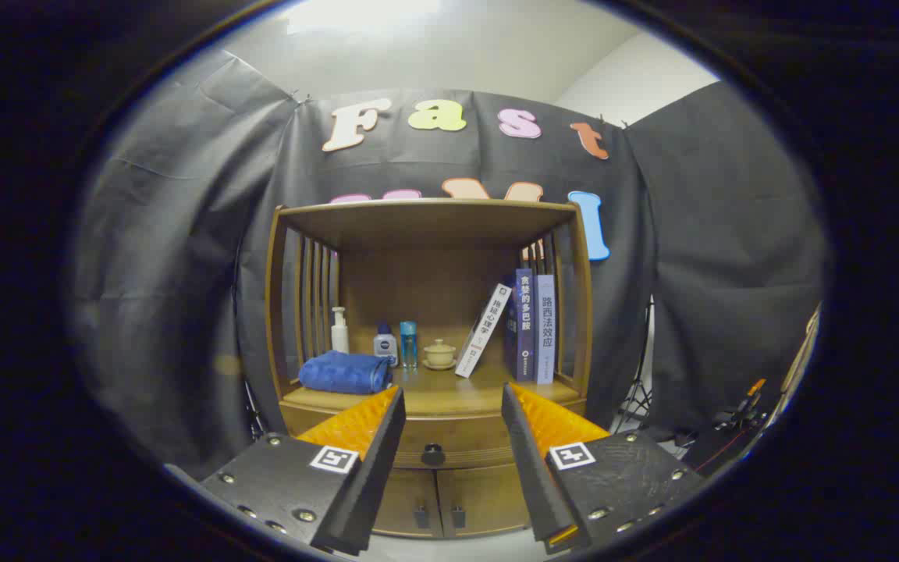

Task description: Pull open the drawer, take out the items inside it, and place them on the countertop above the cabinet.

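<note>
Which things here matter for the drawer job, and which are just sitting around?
Job:
drawer, shut
drawer knob
countertop
hand-held gripper, open, knob between its fingers

Lying about:
blue towel
bottles
teacup
books
lower cabinet doors

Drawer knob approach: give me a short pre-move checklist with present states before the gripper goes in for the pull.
1. Drawer shut, not yet pulled: ok.
2. Drawer knob unobstructed, seen between the fingers and beyond them: ok.
3. Gripper open wide enough to take the knob: ok.
4. Fingers touching the knob: not ok, they are short of the cabinet.
5. Free spot on the countertop ahead of the blue towel and books: ok.
6. Items inside the drawer: cannot tell, drawer closed.
</note>
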Demonstrator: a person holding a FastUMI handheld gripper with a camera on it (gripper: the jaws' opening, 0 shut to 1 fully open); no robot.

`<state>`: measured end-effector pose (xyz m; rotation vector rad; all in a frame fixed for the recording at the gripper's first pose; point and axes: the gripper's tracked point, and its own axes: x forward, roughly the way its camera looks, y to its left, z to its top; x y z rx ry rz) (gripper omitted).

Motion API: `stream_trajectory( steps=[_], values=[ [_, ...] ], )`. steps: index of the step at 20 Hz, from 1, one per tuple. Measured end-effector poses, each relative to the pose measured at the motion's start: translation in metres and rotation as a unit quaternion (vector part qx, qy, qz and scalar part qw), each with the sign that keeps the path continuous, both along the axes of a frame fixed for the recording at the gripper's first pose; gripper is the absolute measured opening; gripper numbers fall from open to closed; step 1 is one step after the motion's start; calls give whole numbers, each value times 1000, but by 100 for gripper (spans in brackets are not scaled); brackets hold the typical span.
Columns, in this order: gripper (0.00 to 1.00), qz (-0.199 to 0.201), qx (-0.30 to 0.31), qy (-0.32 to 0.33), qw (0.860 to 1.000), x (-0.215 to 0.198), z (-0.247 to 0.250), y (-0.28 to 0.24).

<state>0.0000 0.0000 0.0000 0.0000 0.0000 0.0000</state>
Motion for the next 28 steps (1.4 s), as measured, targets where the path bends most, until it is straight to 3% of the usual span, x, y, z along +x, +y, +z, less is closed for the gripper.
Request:
stream_trajectory(
  steps=[4,5,11,22,28],
  values=[
    [77,-18,1,11,1000,-9,-17,1],
    [83,-18,-3,15,1000,-10,-20,2],
    [87,-17,-13,25,999,-5,-26,0],
    [87,-9,-7,39,999,6,-41,9],
    [87,-26,7,62,998,44,-85,8]
  ],
)
